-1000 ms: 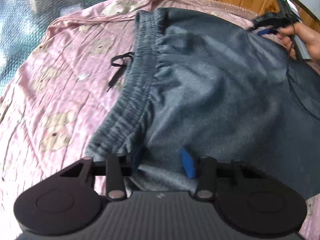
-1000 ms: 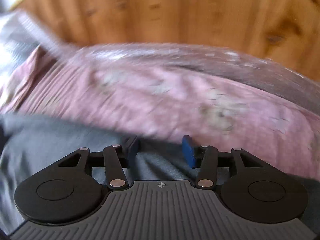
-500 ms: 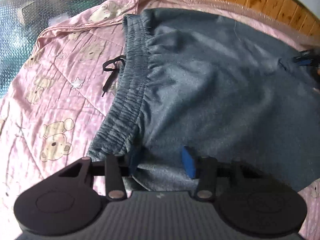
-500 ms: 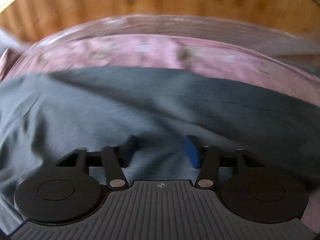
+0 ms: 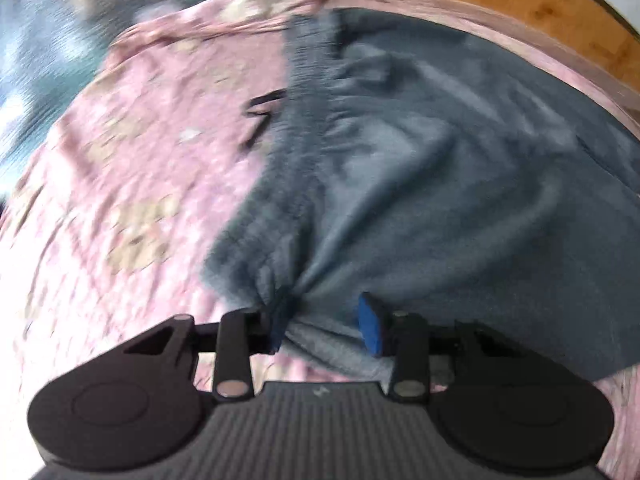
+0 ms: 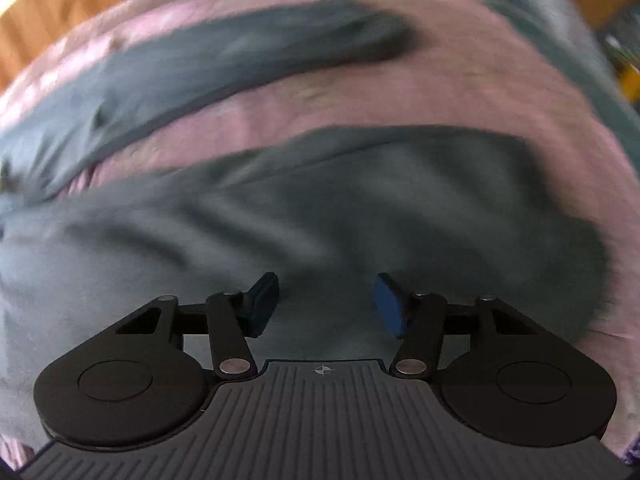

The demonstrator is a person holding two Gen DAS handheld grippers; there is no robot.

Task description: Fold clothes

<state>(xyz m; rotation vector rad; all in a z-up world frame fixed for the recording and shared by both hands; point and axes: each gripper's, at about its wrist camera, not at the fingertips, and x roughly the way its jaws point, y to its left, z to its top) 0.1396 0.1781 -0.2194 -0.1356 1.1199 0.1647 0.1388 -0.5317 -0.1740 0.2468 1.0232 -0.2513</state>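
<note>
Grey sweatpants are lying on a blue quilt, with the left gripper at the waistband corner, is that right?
Not quite: the left wrist view shows the quilt is pink, not blue. The grey sweatpants do lie on it, with the left gripper at the waistband corner.

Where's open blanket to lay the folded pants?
Bare pink blanket lies beside the waistband, broken only by the drawstring. A pink strip separates the two legs. Elsewhere the grey sweatpants cover it; left gripper pinches fabric there.
</note>
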